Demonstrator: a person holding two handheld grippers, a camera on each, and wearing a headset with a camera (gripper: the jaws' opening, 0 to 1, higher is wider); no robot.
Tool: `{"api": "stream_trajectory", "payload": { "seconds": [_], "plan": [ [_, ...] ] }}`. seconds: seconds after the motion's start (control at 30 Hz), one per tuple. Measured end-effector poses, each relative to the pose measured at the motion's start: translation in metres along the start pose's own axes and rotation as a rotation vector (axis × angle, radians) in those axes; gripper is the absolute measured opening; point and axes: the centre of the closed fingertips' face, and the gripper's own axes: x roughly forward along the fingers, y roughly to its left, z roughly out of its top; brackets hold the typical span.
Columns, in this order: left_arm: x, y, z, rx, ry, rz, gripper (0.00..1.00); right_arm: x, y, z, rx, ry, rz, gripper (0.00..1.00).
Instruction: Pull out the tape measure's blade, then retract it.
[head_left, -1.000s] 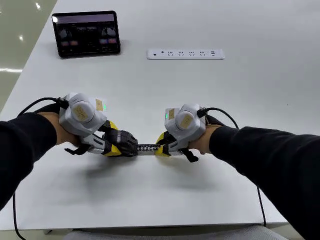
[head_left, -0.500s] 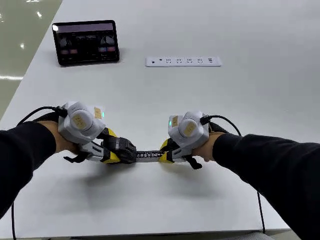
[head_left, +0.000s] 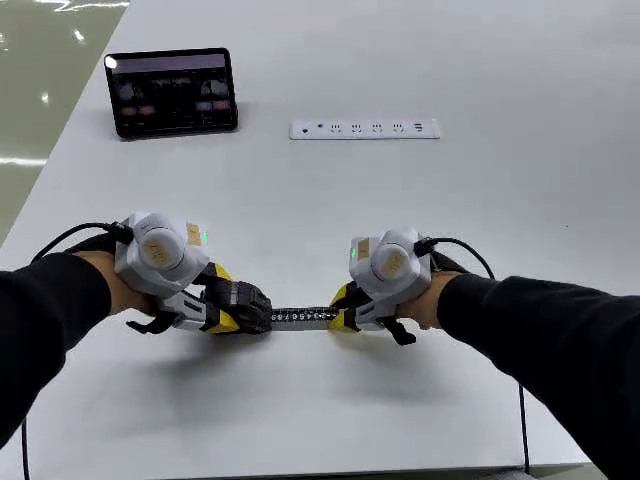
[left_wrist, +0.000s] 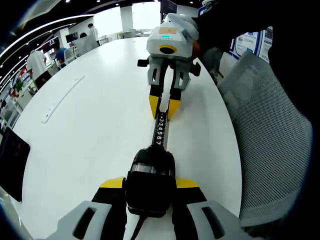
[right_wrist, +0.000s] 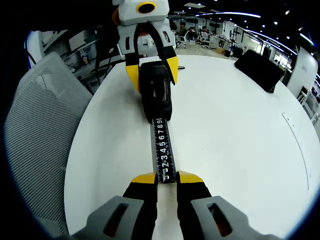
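At the worktop's (head_left: 300, 400) near side, the left tool (head_left: 228, 300) clamps the black tape measure (right_wrist: 156, 92), and the right tool (head_left: 340, 310) pinches the blade's (right_wrist: 161, 147) tip, with a short length stretched between them.

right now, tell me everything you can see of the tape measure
The tape measure has a black, plastic-looking case, clamped at its sides by the left claw. Its blade, pale with black numbers showing up to 9, is drawn out a short way and runs straight and low over the white table. The right claw pinches the blade's free end.
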Motion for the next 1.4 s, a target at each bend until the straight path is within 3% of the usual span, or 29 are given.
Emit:
{"api": "stream_trajectory", "payload": {
  "seconds": [0.43, 1.4],
  "plan": [
    [0.001, -0.001, 0.000, 0.006, -0.003, -0.018, 0.31, -0.006, -0.001, -0.006, 0.000, 0.003, 0.006, 0.09],
    [0.001, -0.002, 0.002, -0.031, -0.020, 0.013, 0.31, -0.021, -0.005, -0.025, 0.014, 0.012, 0.002, 0.09]
  ]
}}
